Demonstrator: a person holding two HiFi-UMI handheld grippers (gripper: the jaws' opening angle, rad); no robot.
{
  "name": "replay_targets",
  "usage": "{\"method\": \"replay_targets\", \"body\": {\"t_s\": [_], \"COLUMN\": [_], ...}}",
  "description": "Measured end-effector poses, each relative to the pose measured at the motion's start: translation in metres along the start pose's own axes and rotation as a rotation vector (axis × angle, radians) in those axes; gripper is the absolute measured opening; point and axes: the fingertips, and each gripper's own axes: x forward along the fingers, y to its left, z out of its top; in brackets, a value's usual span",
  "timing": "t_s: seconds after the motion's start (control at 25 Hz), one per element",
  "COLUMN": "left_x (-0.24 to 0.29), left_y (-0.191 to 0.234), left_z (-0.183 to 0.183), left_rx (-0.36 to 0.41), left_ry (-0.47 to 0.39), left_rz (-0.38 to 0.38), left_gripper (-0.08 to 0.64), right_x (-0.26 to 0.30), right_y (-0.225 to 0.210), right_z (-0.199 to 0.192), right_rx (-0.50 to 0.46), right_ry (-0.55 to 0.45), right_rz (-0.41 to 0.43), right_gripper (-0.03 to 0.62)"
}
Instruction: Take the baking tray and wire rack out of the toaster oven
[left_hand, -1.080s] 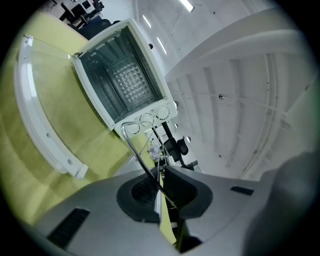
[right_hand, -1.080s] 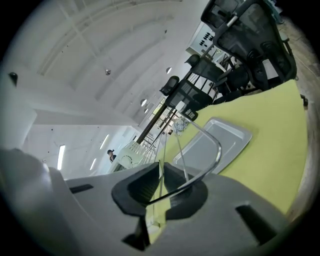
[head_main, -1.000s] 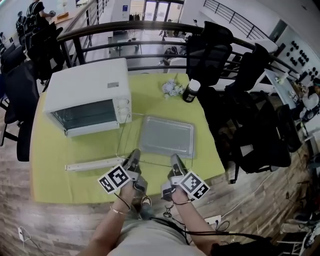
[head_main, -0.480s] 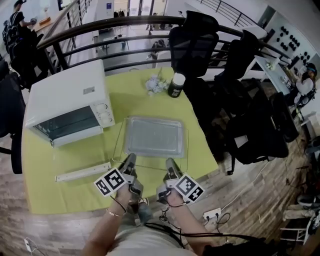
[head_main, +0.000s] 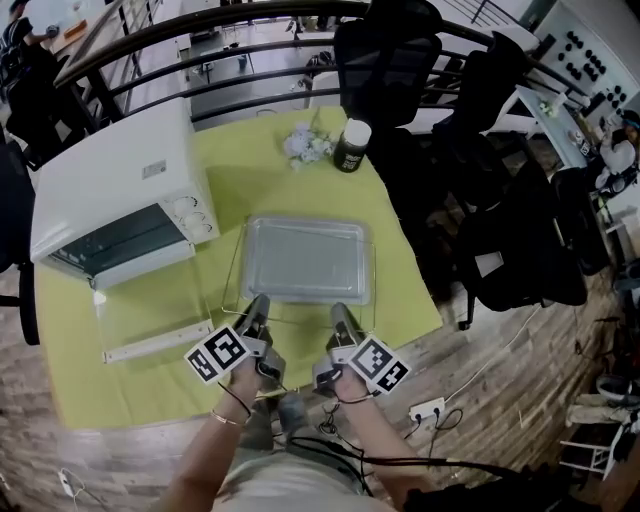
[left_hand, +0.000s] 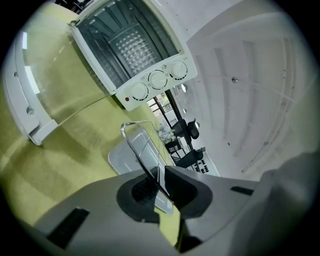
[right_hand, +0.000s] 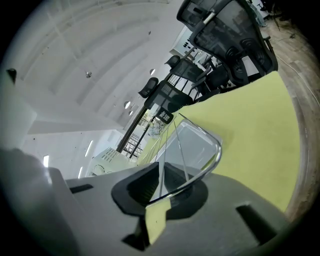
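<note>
The wire rack (head_main: 232, 278) is a thin chrome frame held over the grey baking tray (head_main: 305, 260), which lies on the yellow-green table (head_main: 150, 390). My left gripper (head_main: 258, 306) is shut on the rack's near edge at its left. My right gripper (head_main: 340, 316) is shut on the same edge at its right. In the left gripper view the rack's wire (left_hand: 137, 142) runs between the pads of the left gripper (left_hand: 161, 187), with the tray (left_hand: 125, 159) beyond. In the right gripper view the rack's rounded corner (right_hand: 214, 150) sits in the right gripper (right_hand: 162, 187), above the tray (right_hand: 189, 144).
The white toaster oven (head_main: 110, 190) stands at the left with its glass door (left_hand: 65, 85) folded down; its handle (head_main: 155, 343) lies near my left gripper. A black jar (head_main: 351, 146) and a crumpled wad (head_main: 305, 145) sit at the table's far edge. Black chairs (head_main: 385, 60) crowd the right.
Both grippers, still shut on the rack, have sunk toward the table, and the rack now lies lower over the tray. The tray and the oven have stayed where they were.
</note>
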Motion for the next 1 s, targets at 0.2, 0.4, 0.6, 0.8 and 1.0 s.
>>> {"method": "replay_targets", "body": {"t_s": [0.2, 0.4, 0.6, 0.8, 1.0], "left_x": [0.014, 0.024, 0.028, 0.032, 0.034], "left_y": [0.007, 0.014, 0.021, 0.024, 0.027], "left_z": [-0.006, -0.008, -0.012, -0.013, -0.015], "left_rx": [-0.016, -0.028, -0.046, -0.053, -0.061], "left_ry": [0.027, 0.041, 0.049, 0.050, 0.078], "left_rz": [0.036, 0.061, 0.081, 0.094, 0.107], "left_gripper": [0.025, 0.025, 0.025, 0.025, 0.025], "right_x": [0.009, 0.018, 0.023, 0.029, 0.031], "right_y": [-0.014, -0.024, -0.032, -0.039, -0.047], "right_z": [0.003, 0.004, 0.004, 0.003, 0.000], "right_rx": [0.022, 0.035, 0.036, 0.050, 0.073], "right_ry": [0.012, 0.021, 0.044, 0.071, 0.095], "right_rz": [-0.025, -0.041, -0.058, -0.073, -0.115], "right_gripper": [0.031, 0.031, 0.032, 0.034, 0.040]}}
